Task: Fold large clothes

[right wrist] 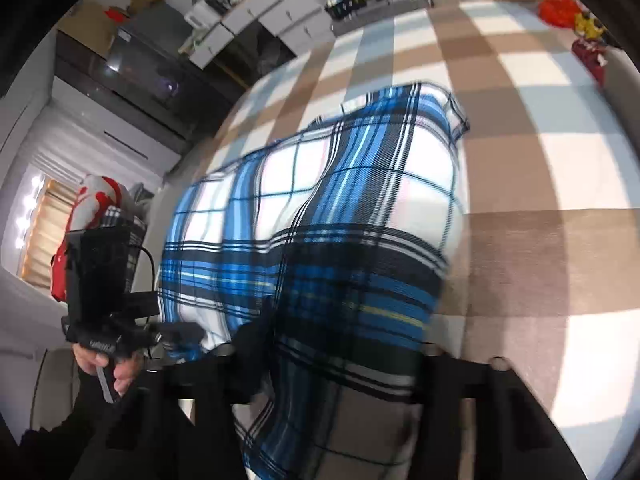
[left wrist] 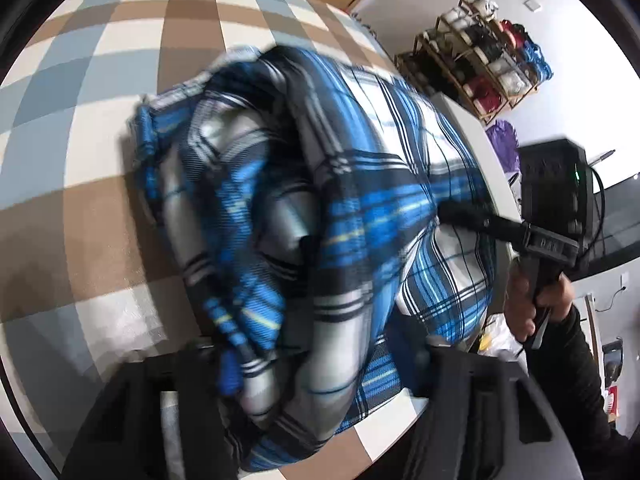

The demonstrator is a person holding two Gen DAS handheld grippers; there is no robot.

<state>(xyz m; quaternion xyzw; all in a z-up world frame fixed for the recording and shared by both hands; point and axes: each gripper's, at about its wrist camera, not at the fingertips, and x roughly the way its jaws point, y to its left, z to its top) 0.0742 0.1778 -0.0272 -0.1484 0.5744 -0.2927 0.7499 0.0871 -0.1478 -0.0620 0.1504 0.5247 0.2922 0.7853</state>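
Checkered brown, white and grey-blue bedspread (right wrist: 520,168) covered work surface; cluttered shelves behind. Blue plaid garment (right wrist: 320,200) lay on it, partly folded, bunched toward both tools, long axis running from left gripper (left wrist: 320,392) across to right gripper (right wrist: 332,392). Each gripper clenched on near cloth edge, fabric filling jaws. Both pitched steeply down, side by side, equally near. Hand (left wrist: 532,300) gripped right handle.

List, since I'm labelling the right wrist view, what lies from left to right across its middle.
Red-and-white bundle → left tool in a hand → blue plaid garment → bare checked cover.
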